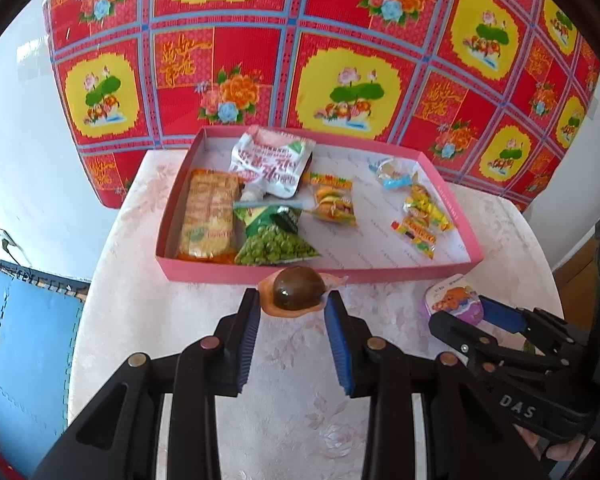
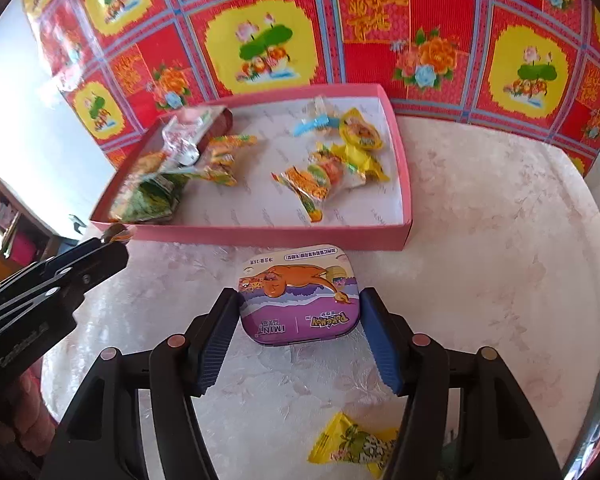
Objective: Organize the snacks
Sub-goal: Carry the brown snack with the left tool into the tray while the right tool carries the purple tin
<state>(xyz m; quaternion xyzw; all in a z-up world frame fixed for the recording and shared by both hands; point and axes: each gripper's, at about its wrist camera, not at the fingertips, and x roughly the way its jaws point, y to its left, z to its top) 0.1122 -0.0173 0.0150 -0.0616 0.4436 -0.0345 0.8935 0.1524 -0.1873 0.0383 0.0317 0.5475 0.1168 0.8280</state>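
Note:
A pink tray [image 1: 260, 274] [image 2: 268, 236] on the table holds several snack packets. In the left wrist view my left gripper [image 1: 294, 300] is closed on a packaged brown egg [image 1: 298, 287] in an orange wrapper, just in front of the tray's near wall. In the right wrist view my right gripper [image 2: 300, 304] has its fingers on both sides of a purple mint tin [image 2: 300, 300] lying on the table; they touch its sides. The tin [image 1: 454, 300] and right gripper [image 1: 472, 318] also show in the left wrist view.
The round table has a pale floral cloth [image 1: 284, 400]. A yellow candy packet [image 2: 352, 444] lies near me between the right fingers' bases. A red patterned sheet [image 1: 300, 48] stands behind the tray. The left gripper shows in the right wrist view [image 2: 116, 240].

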